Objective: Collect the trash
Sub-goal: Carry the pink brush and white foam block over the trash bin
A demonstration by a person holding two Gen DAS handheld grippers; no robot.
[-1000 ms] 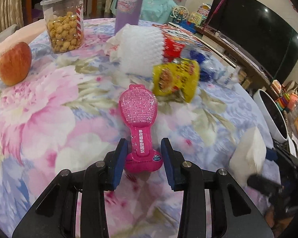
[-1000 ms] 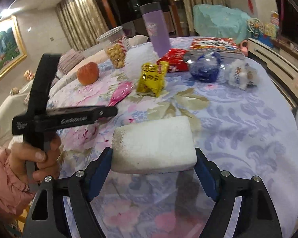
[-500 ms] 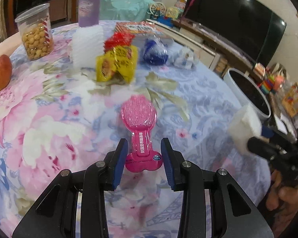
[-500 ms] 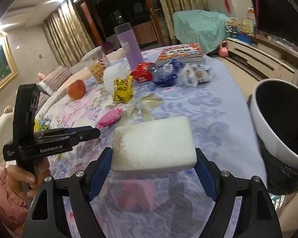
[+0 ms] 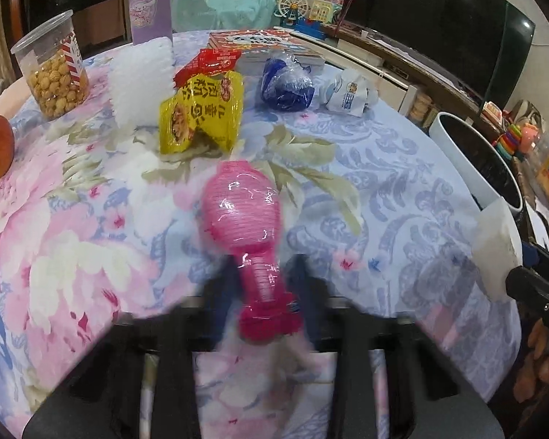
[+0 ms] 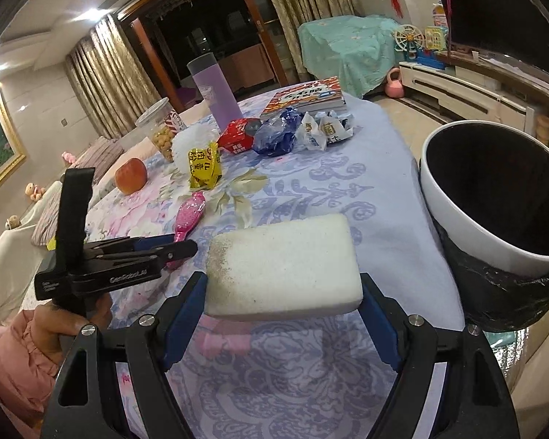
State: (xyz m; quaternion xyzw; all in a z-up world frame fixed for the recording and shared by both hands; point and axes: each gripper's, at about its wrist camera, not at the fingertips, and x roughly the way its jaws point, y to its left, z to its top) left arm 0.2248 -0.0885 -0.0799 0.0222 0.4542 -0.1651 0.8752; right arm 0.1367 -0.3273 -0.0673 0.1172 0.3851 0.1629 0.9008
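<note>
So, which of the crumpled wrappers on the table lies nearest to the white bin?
The white wrapper with blue print, at the right end of the row. The blue, red and yellow ones lie further from the white bin.

1. Left gripper (image 5: 263,292): blurred in its own view, pointing steeply down, jaws just been closing, pink wrapper (image 5: 250,234) between them.
2. Right gripper (image 6: 282,303): jaws wide, clamped on white sponge (image 6: 282,267).
3. Left hand (image 6: 69,323), pink sleeve, grips the left handle.
</note>
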